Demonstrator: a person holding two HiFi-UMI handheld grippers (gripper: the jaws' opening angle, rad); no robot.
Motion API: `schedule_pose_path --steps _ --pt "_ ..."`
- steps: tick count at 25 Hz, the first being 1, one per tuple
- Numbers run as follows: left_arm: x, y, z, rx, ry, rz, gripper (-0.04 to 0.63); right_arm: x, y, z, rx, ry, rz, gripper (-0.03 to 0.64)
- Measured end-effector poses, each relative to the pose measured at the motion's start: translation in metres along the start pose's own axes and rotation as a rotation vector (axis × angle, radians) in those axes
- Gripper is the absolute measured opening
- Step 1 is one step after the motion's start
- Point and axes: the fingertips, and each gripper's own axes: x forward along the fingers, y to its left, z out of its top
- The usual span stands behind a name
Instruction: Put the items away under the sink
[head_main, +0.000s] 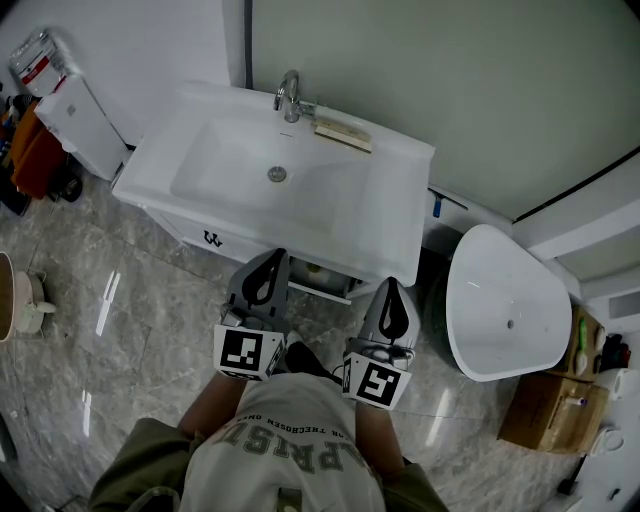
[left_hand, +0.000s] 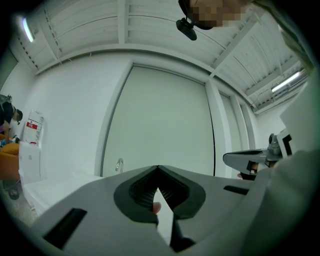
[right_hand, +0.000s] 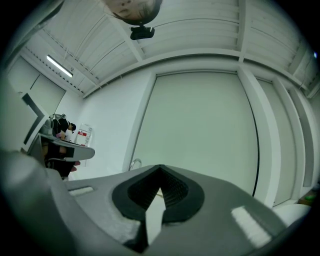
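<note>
Plainly empty: left gripper (left_hand: 158, 168), right gripper (right_hand: 160, 168), fingers together.

Ahead, sink counter (head_main: 400, 215) overhangs cabinet opening (head_main: 322, 272); toilet (head_main: 505, 305) crowds right side; floor (head_main: 130, 300) at left open.

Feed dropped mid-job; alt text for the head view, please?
The left gripper and right gripper point side by side, shut and empty, at the front of a white rectangular sink vanity with a chrome faucet and a beige block beside it. A white oval fixture stands to the right.
</note>
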Motion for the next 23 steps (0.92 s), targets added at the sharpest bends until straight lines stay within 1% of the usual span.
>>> schedule_pose_path --steps 9,13,16,17,20,23 --pt "0.001 -0.004 0.0 0.015 0.007 -0.009 0.009 0.003 0.004 0.005 -0.011 -0.015 0.018 -0.002" --pt "0.004 -0.006 0.012 -0.011 -0.04 -0.005 0.009 0.005 0.007 0.007 -0.019 -0.016 0.032 -0.002" --pt "0.004 -0.006 0.007 0.035 -0.017 -0.013 0.009 0.007 0.008 0.011 0.001 -0.025 0.032 -0.002" --pt "0.004 -0.006 0.007 0.036 -0.016 -0.013 0.009 0.007 0.009 0.012 0.007 -0.028 0.03 -0.002" --pt "0.005 -0.006 0.014 -0.004 -0.046 -0.002 0.009 0.005 0.009 0.008 -0.02 -0.015 0.04 -0.002" --pt "0.003 -0.005 0.013 -0.004 -0.038 0.003 0.009 0.004 0.009 0.005 -0.03 -0.008 0.046 -0.002"
